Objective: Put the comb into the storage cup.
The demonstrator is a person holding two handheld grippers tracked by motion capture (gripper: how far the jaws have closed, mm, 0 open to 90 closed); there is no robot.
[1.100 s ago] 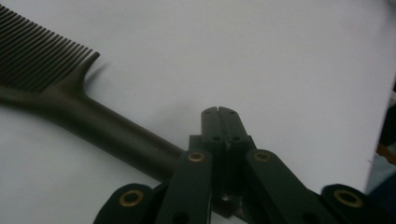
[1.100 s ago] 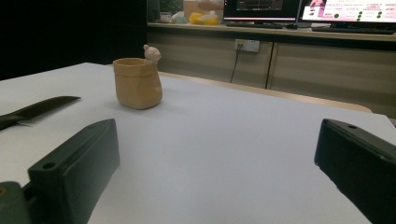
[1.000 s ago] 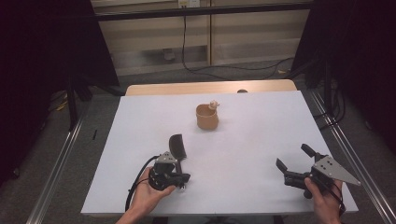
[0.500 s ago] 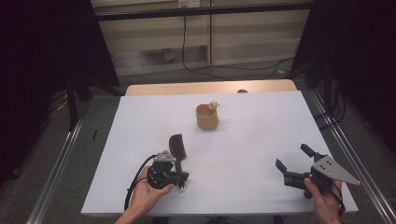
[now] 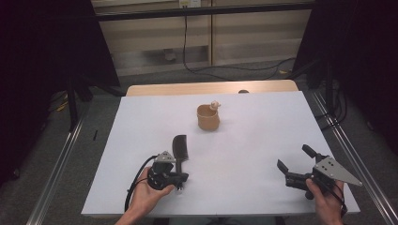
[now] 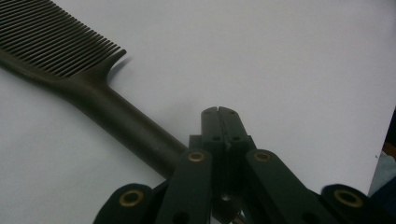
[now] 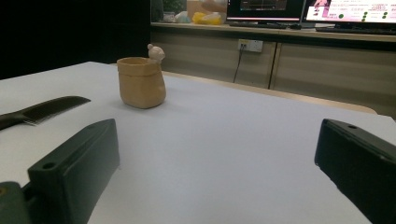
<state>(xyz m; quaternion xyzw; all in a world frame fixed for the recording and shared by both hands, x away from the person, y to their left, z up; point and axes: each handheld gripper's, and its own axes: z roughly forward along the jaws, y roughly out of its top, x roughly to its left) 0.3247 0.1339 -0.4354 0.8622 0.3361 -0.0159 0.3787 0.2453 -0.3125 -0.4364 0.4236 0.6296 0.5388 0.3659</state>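
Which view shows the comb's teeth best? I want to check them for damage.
The left gripper view: the comb lies close, its teeth separately visible. In the high view it is small and dark; in the right gripper view it appears edge-on.

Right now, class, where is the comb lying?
In the high view the comb lies on the white table, left of centre, its handle end by the shut left gripper, with the tan cup farther back.
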